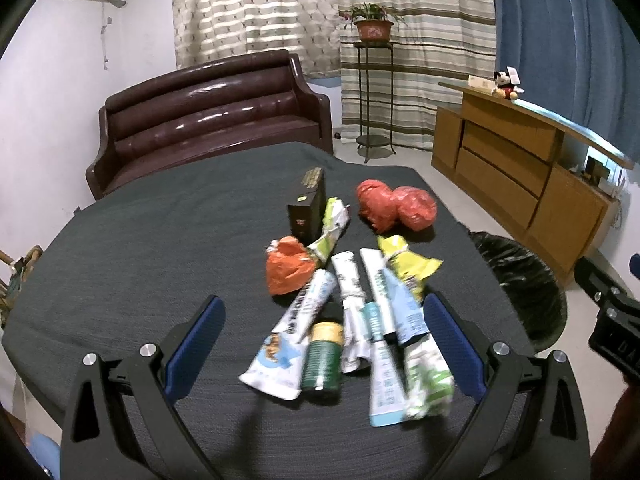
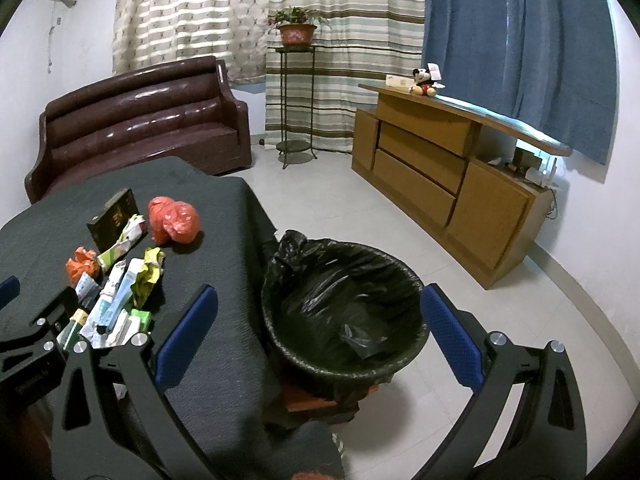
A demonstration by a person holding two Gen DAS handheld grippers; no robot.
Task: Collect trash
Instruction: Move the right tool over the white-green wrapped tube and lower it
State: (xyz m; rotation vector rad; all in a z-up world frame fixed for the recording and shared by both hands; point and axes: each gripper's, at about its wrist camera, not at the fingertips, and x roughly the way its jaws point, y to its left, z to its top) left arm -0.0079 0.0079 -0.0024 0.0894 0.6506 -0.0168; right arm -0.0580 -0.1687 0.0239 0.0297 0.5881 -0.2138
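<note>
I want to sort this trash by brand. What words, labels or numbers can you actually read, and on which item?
None can be read with confidence.
Black rectangular box: gold print, too small.
White crumpled tube wrappers: lettering blurred.
Green cylindrical bottle: label blurred.
Black tongs housing at right edge: embossed letters, partly cut off, unclear.

A dark grey textured tablecloth carries a crumpled orange plastic bag, a knotted red plastic bag, a black cardboard box with gold print, a yellow crinkled wrapper and a green-and-gold small tube (its print is blurred). The round waste bin wears a glossy black liner. Both grippers' pads are blue on black frames.
</note>
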